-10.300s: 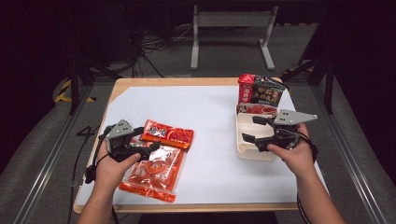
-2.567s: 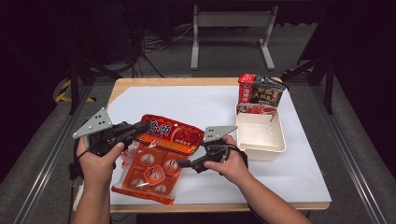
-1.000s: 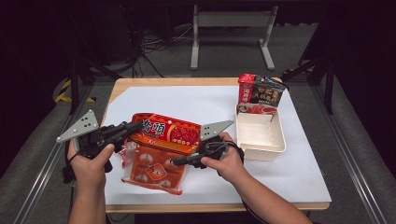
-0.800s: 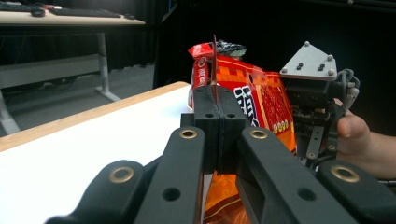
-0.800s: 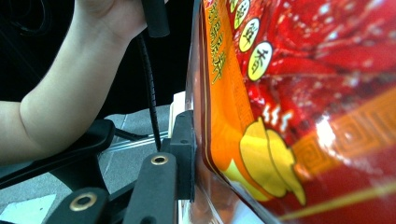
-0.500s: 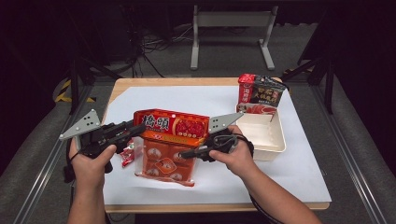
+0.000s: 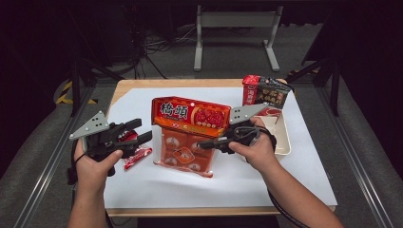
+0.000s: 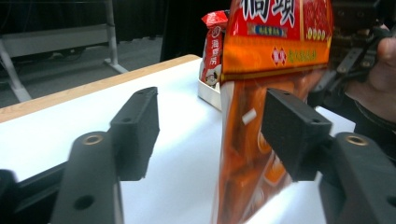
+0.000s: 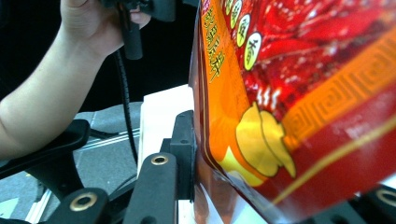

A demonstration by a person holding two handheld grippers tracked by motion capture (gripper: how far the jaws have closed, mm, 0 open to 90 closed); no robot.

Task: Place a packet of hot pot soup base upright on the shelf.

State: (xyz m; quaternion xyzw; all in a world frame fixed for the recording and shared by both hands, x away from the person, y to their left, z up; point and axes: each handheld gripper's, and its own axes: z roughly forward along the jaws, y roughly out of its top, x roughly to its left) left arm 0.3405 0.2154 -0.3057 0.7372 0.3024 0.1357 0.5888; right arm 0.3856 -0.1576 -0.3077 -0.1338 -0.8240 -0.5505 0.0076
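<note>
A big red-orange snack bag (image 7: 190, 130) hangs upright above the white sheet, its lower end on the paper. My right gripper (image 7: 205, 144) is shut on the bag's right side; in the right gripper view a pad (image 9: 184, 149) presses against the bag (image 9: 303, 107). My left gripper (image 7: 139, 133) stands just left of the bag, and its jaws have just been opening. In the left gripper view the bag's edge (image 8: 261, 84) hangs between the spread pads (image 8: 137, 126), close to the right one, and neither pad presses on it.
A small red packet (image 7: 137, 156) lies on the sheet under the left gripper. A white tray (image 7: 281, 137) sits behind the right hand, with a dark and red bag (image 7: 266, 92) standing at its far end. The table's wooden edge (image 7: 190, 211) runs along the front.
The left gripper has let go of the bag's left edge and opened. The right gripper has lifted the bag up and rightward, so it hangs more upright.
</note>
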